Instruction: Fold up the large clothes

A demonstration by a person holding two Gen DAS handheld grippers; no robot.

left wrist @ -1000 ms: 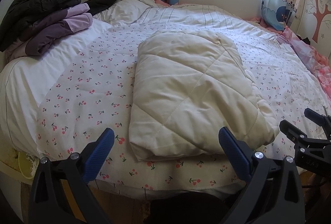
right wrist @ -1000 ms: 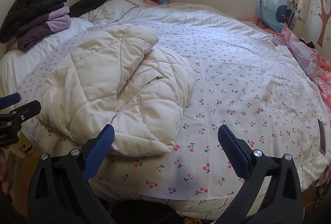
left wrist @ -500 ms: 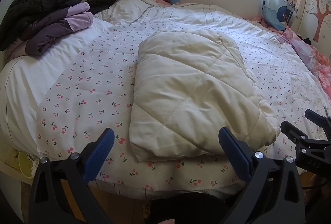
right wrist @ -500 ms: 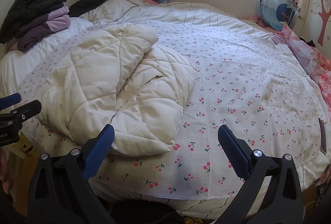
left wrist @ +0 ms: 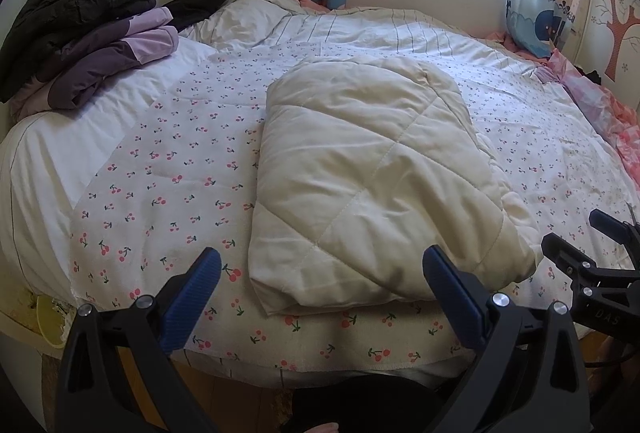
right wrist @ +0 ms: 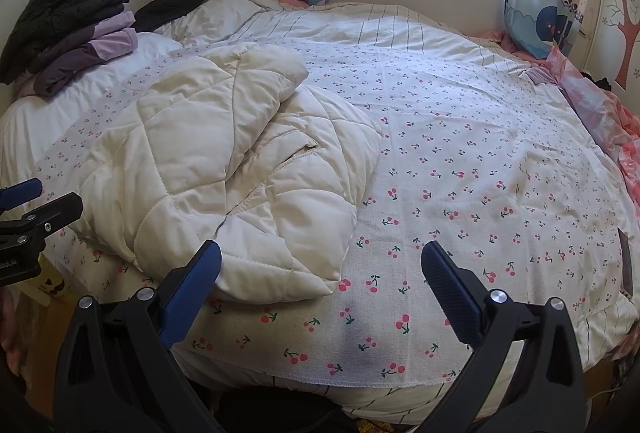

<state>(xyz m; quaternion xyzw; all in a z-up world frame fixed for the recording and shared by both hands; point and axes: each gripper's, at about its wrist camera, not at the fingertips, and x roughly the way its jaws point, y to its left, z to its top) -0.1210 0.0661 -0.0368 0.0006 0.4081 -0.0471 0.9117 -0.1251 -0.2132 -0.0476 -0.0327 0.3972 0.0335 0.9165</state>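
A: Start at the left. What sits at the bed's far-left corner?

B: A heap of dark and purple clothes (left wrist: 86, 45), well apart from the work. The thing in hand is the cream quilted jacket (left wrist: 372, 189), already doubled over, lying on the cherry-print bed (left wrist: 160, 169) near the front edge and a little left of the bed's middle.

A: And the left gripper (left wrist: 320, 275)?

B: Spread wide, holding nothing, hovering off the front edge. The jacket's near hem lies straight ahead between its blue fingers (left wrist: 192, 297) (the right finger overlaps the hem in that view, though I cannot tell whether it touches).

A: Which way does the jacket run?

B: Its long axis goes from the front edge toward the window side, tilted slightly right. So the left gripper faces a short end.

A: The right gripper (right wrist: 320, 273)?

B: Also wide open and empty. From its camera the jacket (right wrist: 224, 169) lies ahead and to the left, its bulging right corner just beyond the left finger; open bedsheet fills the right.

A: So who is nearer?

B: I'd judge the left squarely on the hem, the right beside the right-hand corner. A further fold along the length would likely want each gripper on one near corner.
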